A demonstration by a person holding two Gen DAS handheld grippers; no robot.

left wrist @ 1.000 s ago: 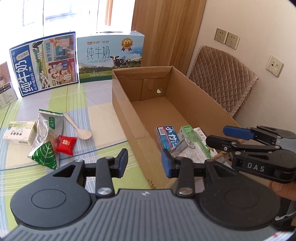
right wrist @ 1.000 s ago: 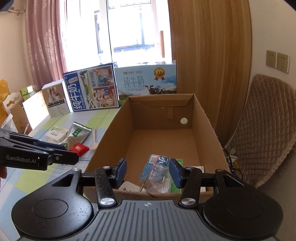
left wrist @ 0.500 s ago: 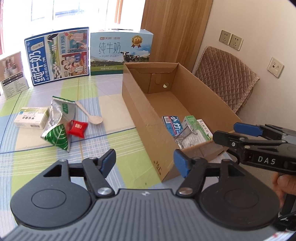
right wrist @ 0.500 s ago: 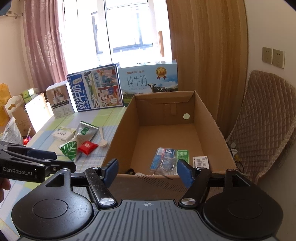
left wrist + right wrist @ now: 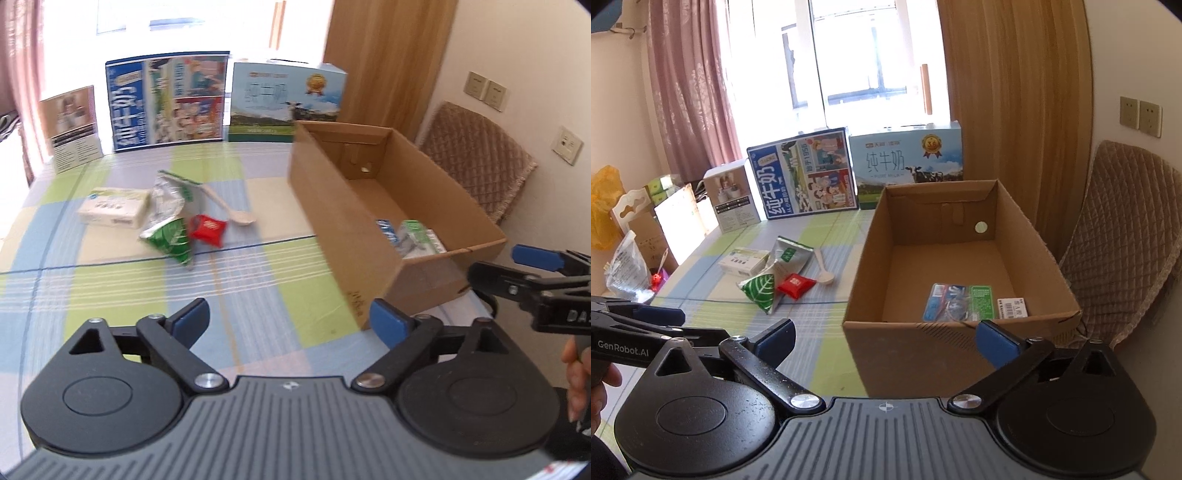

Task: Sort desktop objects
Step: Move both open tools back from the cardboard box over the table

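Checked tablecloth [image 5: 110,288] by a bright window. My left gripper [image 5: 290,319] and right gripper [image 5: 884,338] are both opening, nothing btwn jaws. Foil pouch [image 5: 764,284], red sachet [image 5: 795,284] lie left of cardboard box [image 5: 923,354]: prob light, crinkly, slippery; I'd pinch an edge.

1. We read "GenRobot.AI" on the left gripper [image 5: 635,345].
2. We read "纯牛奶" and "PURE MILK" on the milk carton [image 5: 905,166] at the tabletop's far edge.
3. We read "纯牛奶" and "1956" on the blue carton [image 5: 803,173] beside it.
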